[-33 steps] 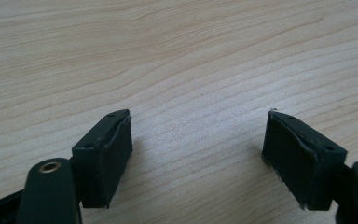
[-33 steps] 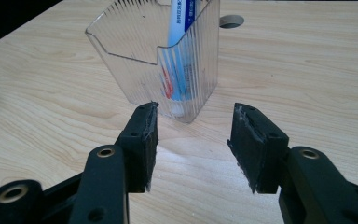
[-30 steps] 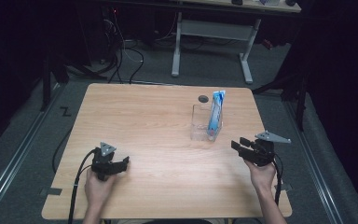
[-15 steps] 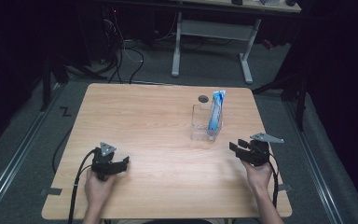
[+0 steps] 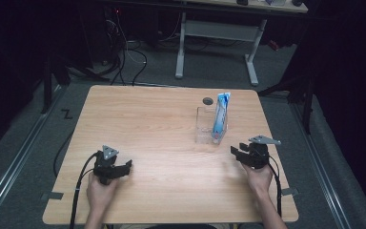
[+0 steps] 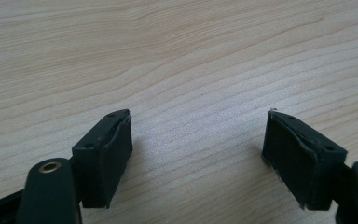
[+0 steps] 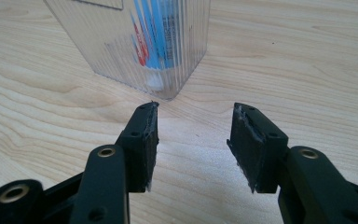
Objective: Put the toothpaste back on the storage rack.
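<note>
A clear ribbed plastic holder (image 5: 205, 126) stands on the wooden table (image 5: 162, 119), right of centre, with a blue and white toothpaste tube (image 5: 220, 116) upright in it. In the right gripper view the holder (image 7: 135, 42) sits just beyond the jaws, the tube (image 7: 156, 42) showing through its wall. My right gripper (image 5: 237, 153) (image 7: 193, 147) rests low near the holder's front right, open, nothing between its pads. My left gripper (image 5: 122, 166) (image 6: 198, 158) lies at the front left of the table, wide open over bare wood.
A small dark round grommet (image 5: 208, 100) sits in the table top behind the holder. A second desk frame (image 5: 214, 33) and cables (image 5: 124, 43) lie on the floor beyond the far edge. Black cables trail from both grippers toward the front edge.
The right gripper has come down and drifted slightly left, toward the table top near the holder. The left gripper has stayed put.
</note>
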Demonstrator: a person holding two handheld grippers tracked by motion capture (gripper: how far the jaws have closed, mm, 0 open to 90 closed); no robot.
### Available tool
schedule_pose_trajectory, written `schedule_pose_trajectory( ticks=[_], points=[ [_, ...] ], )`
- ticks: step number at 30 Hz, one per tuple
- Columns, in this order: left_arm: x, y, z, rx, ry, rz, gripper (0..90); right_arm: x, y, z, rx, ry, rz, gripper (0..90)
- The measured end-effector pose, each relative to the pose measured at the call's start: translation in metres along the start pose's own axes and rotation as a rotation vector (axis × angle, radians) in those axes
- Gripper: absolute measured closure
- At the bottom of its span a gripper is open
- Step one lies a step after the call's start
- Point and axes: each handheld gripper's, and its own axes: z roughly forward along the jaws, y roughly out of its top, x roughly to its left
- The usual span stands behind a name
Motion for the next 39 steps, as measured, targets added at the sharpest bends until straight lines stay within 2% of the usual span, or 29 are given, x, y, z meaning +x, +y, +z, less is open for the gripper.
schedule_pose_trajectory(
  ticks=[16,26,39],
  points=[
    [0.0,0.0,0.0,0.0,0.0,0.0,24.4,-0.001,-0.004,0.017,0.037,-0.031,-0.025,51.0],
    [0.0,0.0,0.0,0.0,0.0,0.0,24.4,-0.005,-0.014,0.024,0.06,-0.064,-0.028,50.9],
    [0.0,0.0,0.0,0.0,0.001,0.0,24.4,0.0,-0.019,0.032,0.088,-0.086,-0.059,49.4]
  ],
)
